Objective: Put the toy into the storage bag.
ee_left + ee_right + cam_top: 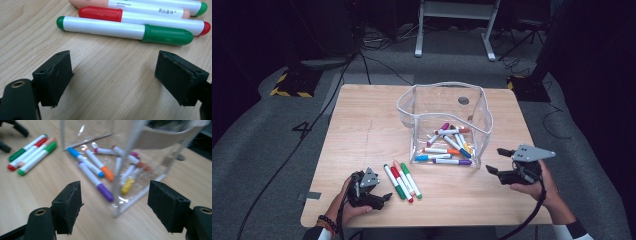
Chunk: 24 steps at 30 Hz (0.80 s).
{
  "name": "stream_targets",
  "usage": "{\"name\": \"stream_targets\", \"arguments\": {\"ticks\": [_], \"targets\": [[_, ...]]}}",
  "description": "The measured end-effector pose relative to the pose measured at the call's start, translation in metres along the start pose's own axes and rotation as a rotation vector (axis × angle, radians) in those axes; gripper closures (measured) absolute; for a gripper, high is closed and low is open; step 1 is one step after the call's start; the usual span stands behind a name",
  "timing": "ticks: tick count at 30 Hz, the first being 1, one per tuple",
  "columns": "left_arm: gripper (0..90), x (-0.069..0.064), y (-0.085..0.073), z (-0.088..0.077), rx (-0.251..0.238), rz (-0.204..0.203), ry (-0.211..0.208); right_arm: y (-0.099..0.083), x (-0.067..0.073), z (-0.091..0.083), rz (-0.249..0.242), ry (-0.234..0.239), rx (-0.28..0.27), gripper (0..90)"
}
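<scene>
High view: from above the near edge, facing forward and down over the whole surface [362,125]. Left gripper view: very close and low, looking at the loose markers [125,30]. Right gripper view: low and near, aimed at a corner of the clear box [117,195]. Shared by all three: the loose markers on the surface.

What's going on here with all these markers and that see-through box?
A person at a wooden table holds a two-jaw gripper in each hand. Many markers already lie inside a clear plastic container. Four more markers lie side by side on the table in front of it. The left gripper rests open just short of the nearest one, a green-capped marker, holding nothing. The right gripper hovers open and empty beside the container's corner.
</scene>
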<state>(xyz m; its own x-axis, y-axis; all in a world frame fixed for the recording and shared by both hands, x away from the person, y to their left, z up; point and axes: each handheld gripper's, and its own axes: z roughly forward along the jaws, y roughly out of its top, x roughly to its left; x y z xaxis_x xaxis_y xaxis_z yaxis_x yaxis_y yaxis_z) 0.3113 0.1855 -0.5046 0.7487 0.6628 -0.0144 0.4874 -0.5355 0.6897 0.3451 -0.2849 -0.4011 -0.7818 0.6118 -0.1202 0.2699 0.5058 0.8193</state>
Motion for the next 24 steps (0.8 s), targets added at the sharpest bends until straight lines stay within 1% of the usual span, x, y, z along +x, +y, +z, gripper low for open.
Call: {"name": "stream_targets", "arguments": {"ticks": [2, 4, 6, 8, 10, 11, 12, 16, 18, 20, 22, 23, 24], "targets": [[14.6, 0.000, 0.000, 0.000, 0.000, 0.000, 0.000, -0.004, 0.013, 0.012, 0.002, 0.023, -0.001, 30.1], [14.6, 0.000, 0.000, 0.000, 0.000, -0.001, 0.001, -0.006, 0.025, 0.024, -0.010, 0.058, 0.007, 33.7], [14.6, 0.000, 0.000, 0.000, 0.000, 0.000, 0.000, -0.007, 0.038, 0.039, -0.035, 0.088, 0.032, 33.8], [14.6, 0.000, 0.000, 0.000, 0.000, -0.001, 0.000, -0.005, 0.049, 0.053, -0.046, 0.119, 0.042, 35.5], [14.6, 0.000, 0.000, 0.000, 0.000, -0.001, 0.001, -0.001, 0.060, 0.069, -0.064, 0.152, 0.047, 35.9], [14.6, 0.000, 0.000, 0.000, 0.000, -0.001, 0.001, 0.003, 0.066, 0.077, -0.068, 0.163, 0.052, 35.9], [14.6, 0.000, 0.000, 0.000, 0.000, -0.001, 0.001, 0.007, 0.072, 0.085, -0.085, 0.169, 0.054, 35.9], [14.6, 0.000, 0.000, 0.000, 0.000, 0.000, 0.001, 0.023, 0.093, 0.118, -0.122, 0.225, 0.047, 37.3], [14.6, 0.000, 0.000, 0.000, 0.000, -0.001, 0.001, 0.030, 0.102, 0.135, -0.130, 0.236, 0.047, 38.8], [14.6, 0.000, 0.000, 0.000, 0.000, 0.000, 0.000, 0.037, 0.108, 0.150, -0.125, 0.249, 0.053, 39.9], [14.6, 0.000, 0.000, 0.000, 0.000, 0.000, 0.000, 0.043, 0.112, 0.162, -0.128, 0.257, 0.045, 42.2], [14.6, 0.000, 0.000, 0.000, 0.000, 0.000, 0.000, 0.046, 0.114, 0.167, -0.122, 0.260, 0.051, 42.9], [14.6, 0.000, 0.000, 0.000, 0.000, 0.000, -0.001, 0.048, 0.116, 0.171, -0.127, 0.251, 0.046, 43.3]]}}
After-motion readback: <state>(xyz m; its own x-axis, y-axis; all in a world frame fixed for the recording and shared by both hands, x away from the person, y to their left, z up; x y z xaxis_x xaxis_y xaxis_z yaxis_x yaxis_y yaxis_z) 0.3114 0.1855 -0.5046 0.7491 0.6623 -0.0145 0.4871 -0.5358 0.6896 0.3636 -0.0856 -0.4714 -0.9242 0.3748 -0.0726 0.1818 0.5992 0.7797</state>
